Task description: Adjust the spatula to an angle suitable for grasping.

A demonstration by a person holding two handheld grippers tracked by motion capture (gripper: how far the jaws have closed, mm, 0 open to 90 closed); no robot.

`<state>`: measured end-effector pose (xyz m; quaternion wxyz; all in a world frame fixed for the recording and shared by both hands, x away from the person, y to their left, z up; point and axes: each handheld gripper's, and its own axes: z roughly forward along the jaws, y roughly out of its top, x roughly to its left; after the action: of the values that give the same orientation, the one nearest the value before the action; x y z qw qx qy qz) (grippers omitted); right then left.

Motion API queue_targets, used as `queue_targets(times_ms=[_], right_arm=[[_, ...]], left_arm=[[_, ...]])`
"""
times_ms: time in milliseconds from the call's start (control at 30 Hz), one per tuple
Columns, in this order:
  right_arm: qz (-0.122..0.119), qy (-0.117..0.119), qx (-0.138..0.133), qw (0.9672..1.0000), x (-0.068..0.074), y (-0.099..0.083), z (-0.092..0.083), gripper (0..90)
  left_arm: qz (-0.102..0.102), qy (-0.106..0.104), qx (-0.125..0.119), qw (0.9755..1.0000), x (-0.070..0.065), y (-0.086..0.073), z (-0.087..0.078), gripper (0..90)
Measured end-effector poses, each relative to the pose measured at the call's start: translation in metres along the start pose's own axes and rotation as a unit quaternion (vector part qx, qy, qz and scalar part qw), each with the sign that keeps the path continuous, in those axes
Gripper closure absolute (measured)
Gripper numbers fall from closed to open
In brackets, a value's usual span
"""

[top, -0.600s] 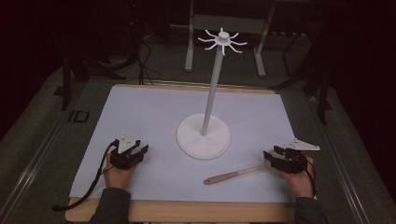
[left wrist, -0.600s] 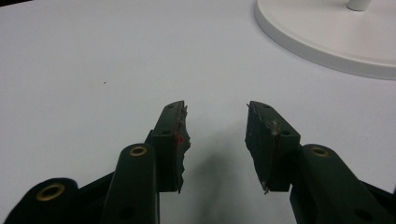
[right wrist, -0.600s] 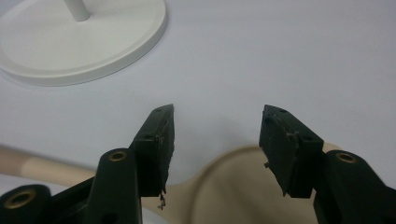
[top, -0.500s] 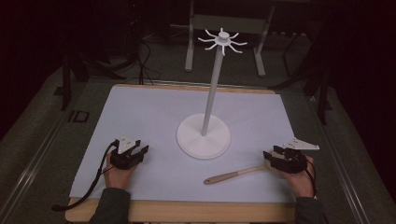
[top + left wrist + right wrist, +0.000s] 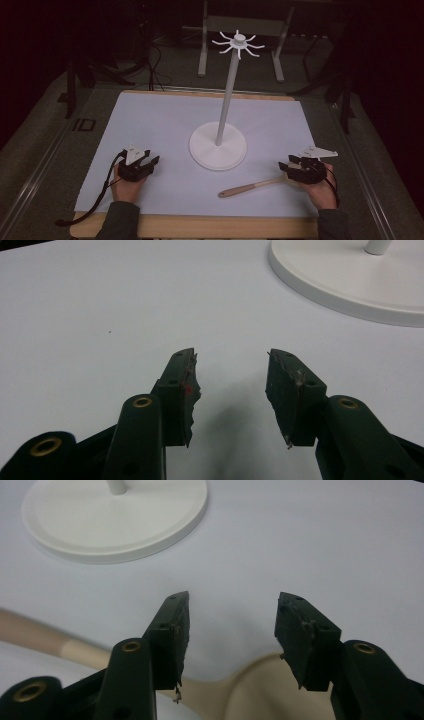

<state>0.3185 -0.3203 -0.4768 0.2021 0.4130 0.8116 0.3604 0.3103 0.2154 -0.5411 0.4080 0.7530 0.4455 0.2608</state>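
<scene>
On the left of the desk (image 5: 165,120), the left hand-held gripper (image 5: 142,162) rests low over the white sheet, jaws spread and empty. At centre stands a white stand (image 5: 218,146) with a round base, thin pole and hooked crown. Toward the right lies a wooden spoon (image 5: 247,188), handle pointing left, bowl under the right hand-held gripper (image 5: 289,168), whose jaws are spread just above it. The spoon looks light, stiff and smooth. The narrow neck beside the bowl seems the surest place to pinch.
</scene>
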Motion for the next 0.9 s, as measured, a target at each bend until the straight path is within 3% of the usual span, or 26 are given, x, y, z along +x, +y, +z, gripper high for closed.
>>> queue_targets(times_ms=[167,333,567,767,900], right_arm=[[-0.025,0.004,0.012,0.9996,0.004,0.007,-0.001,48.8],[-0.065,0.01,0.031,0.9973,0.01,0.017,0.001,48.8],[-0.111,0.023,0.061,0.9917,0.019,0.027,0.007,50.0],[-0.132,0.034,0.078,0.9876,0.024,0.035,0.008,51.6],[-0.153,0.041,0.094,0.9829,0.029,0.041,0.011,50.8]], left_arm=[[-0.008,-0.001,-0.002,1.0,0.002,0.0,0.0,52.5],[-0.011,-0.003,-0.002,0.9999,0.002,0.0,0.0,51.9],[-0.014,-0.005,-0.002,0.9999,0.003,0.0,0.0,51.5],[-0.015,-0.004,0.0,0.9999,0.003,0.0,0.0,50.9],[-0.014,-0.003,-0.001,0.9999,0.003,0.0,0.0,50.9]])
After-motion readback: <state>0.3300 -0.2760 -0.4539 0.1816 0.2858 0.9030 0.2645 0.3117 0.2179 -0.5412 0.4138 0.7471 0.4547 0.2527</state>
